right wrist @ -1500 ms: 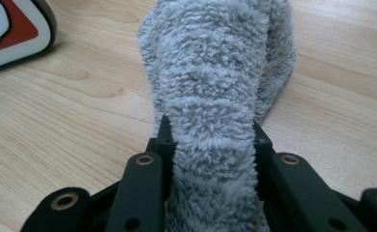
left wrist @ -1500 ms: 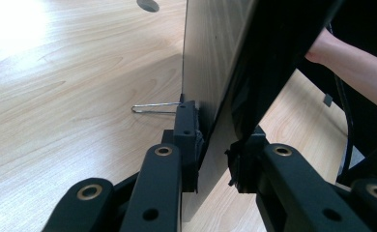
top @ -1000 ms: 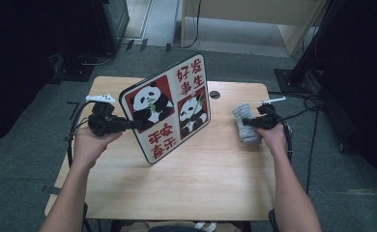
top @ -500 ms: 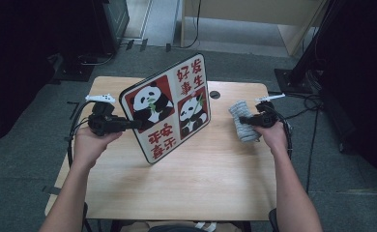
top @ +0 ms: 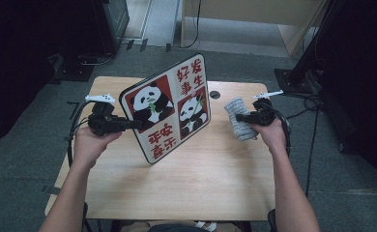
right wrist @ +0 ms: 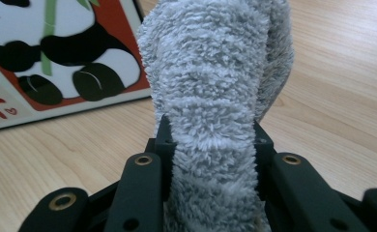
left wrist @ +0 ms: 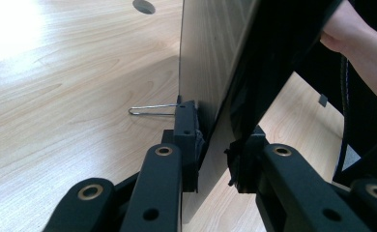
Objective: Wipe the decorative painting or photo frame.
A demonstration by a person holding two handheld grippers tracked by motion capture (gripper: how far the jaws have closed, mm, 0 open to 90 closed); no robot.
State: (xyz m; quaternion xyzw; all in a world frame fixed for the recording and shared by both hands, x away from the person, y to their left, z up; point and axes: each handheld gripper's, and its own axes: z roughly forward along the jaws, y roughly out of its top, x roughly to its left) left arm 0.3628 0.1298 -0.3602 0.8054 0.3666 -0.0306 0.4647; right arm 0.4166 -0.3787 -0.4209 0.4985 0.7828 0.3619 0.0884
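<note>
A flat board with panda pictures and red characters (top: 169, 107) stands tilted on its lower edge on the wooden table (top: 206, 188). My left gripper (top: 137, 124) is shut on the board's left edge; in the left gripper view both pads pinch the thin panel (left wrist: 210, 72) at my left gripper (left wrist: 214, 159). My right gripper (top: 239, 117) is shut on a grey fluffy cloth (top: 239, 118), held above the table to the right of the board. In the right gripper view the cloth (right wrist: 215, 87) bulges up between the jaws of my right gripper (right wrist: 210, 145), with the panda board (right wrist: 56, 58) beyond it at the left.
A round cable hole (top: 214, 94) sits in the table behind the board. A thin wire clip (left wrist: 150, 110) lies on the tabletop by the board's base. Black stands and cables crowd the dark floor around the table.
My right hand has lifted the grey cloth off the table and drawn it a little left toward the board. The left hand and the board have stayed still.
</note>
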